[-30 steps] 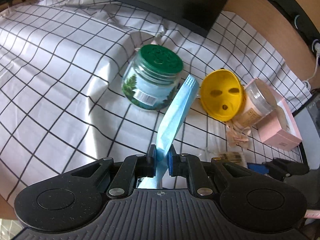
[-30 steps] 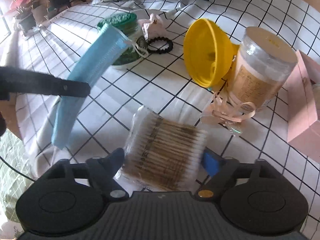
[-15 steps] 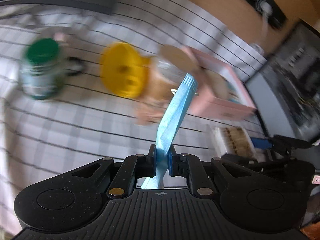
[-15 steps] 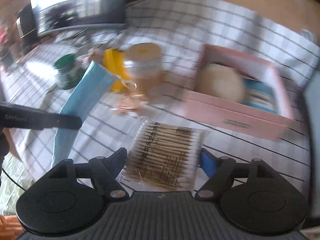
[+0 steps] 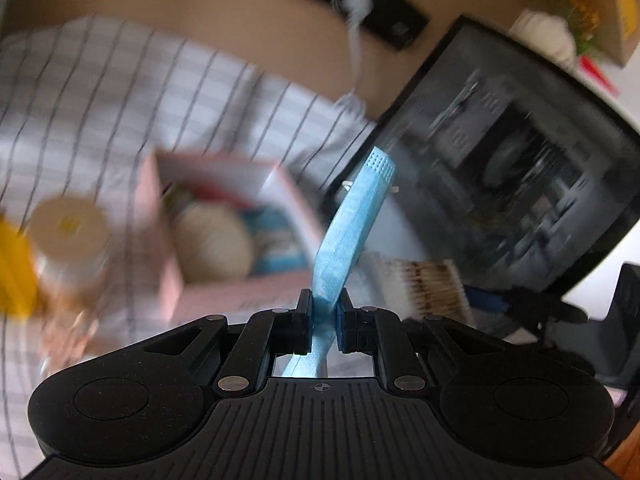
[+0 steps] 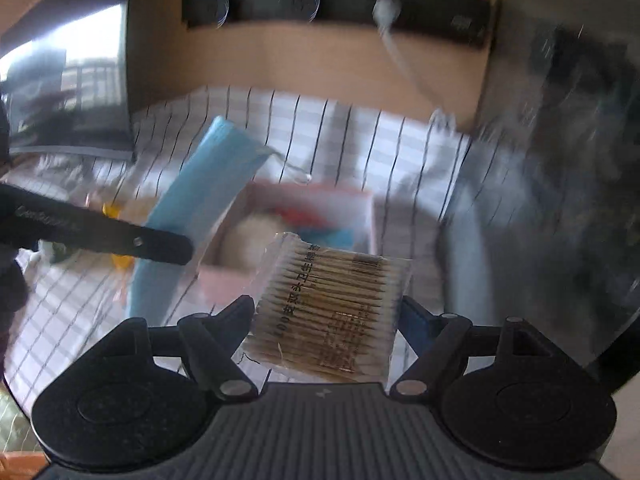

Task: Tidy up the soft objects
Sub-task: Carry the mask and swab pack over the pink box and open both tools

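My left gripper (image 5: 324,322) is shut on a folded blue face mask (image 5: 348,232), which stands up out of the jaws. In the right wrist view the same blue mask (image 6: 200,208) shows at the left, held by the left gripper's dark finger (image 6: 100,236). My right gripper (image 6: 326,312) is shut on a clear pack of cotton swabs (image 6: 332,300), held wide between the pads. The swab pack (image 5: 424,284) also shows in the left wrist view. An open pink box (image 5: 224,296) (image 6: 304,196) lies ahead, with a cream round item (image 5: 216,244) inside.
A black-and-white grid cloth (image 5: 80,92) covers the table. A clear jar with a tan lid (image 5: 68,228) and a yellow funnel (image 5: 12,272) stand left of the box. A dark glass-fronted appliance (image 5: 512,184) stands right. A black socket strip (image 6: 336,12) runs along the wooden back wall.
Both grippers swung right and rose with their loads. The green-lidded jar left the view; the pink box and the dark appliance came into view ahead.
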Available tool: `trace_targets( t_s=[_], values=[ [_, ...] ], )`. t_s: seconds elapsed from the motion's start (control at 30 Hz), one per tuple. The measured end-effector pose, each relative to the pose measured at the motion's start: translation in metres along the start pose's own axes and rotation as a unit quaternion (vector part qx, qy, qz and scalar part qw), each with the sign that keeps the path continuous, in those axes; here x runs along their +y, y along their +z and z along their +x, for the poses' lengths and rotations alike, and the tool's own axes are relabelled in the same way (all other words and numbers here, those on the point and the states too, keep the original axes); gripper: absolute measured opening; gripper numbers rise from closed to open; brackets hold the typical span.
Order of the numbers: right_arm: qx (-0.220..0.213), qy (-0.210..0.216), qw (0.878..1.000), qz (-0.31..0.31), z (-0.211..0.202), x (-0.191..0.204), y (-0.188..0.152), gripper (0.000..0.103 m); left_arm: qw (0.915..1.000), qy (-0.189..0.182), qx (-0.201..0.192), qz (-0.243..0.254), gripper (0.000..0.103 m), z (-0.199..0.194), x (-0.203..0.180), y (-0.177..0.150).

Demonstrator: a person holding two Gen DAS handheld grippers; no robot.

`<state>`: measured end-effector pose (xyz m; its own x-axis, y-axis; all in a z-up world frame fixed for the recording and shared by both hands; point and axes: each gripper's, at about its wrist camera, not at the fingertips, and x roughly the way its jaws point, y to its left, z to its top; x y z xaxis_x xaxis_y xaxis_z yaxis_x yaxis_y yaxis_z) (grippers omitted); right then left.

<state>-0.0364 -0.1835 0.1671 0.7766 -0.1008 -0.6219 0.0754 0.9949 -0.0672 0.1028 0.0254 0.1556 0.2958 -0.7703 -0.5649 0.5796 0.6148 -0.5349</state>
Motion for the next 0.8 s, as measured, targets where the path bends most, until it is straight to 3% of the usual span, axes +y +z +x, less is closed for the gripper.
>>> trace_targets(
  t_s=[0.17,0.47,0.6,0.8],
  values=[
    [-0.056,-0.004,0.998,0.009,-0.015,-0.008,0.036,0.078,0.9983,-0.016,-0.05,0.027,0.013,0.001,-0.022,0.042],
    [-0.118,-0.01,0.99,0.081,0.0,-0.036,0.103,0.078,0.9917,-0.031,-0.12,-0.034,0.013,0.003,-0.014,0.121],
    [-0.121,-0.021,0.987,0.105,0.019,-0.047,0.1,0.078,0.9914,-0.006,-0.125,-0.04,0.013,0.026,-0.002,0.129],
    [-0.106,-0.017,0.986,0.131,0.054,-0.054,0.085,0.078,0.9888,-0.011,-0.088,-0.12,0.013,0.087,0.049,0.112]
  ],
)
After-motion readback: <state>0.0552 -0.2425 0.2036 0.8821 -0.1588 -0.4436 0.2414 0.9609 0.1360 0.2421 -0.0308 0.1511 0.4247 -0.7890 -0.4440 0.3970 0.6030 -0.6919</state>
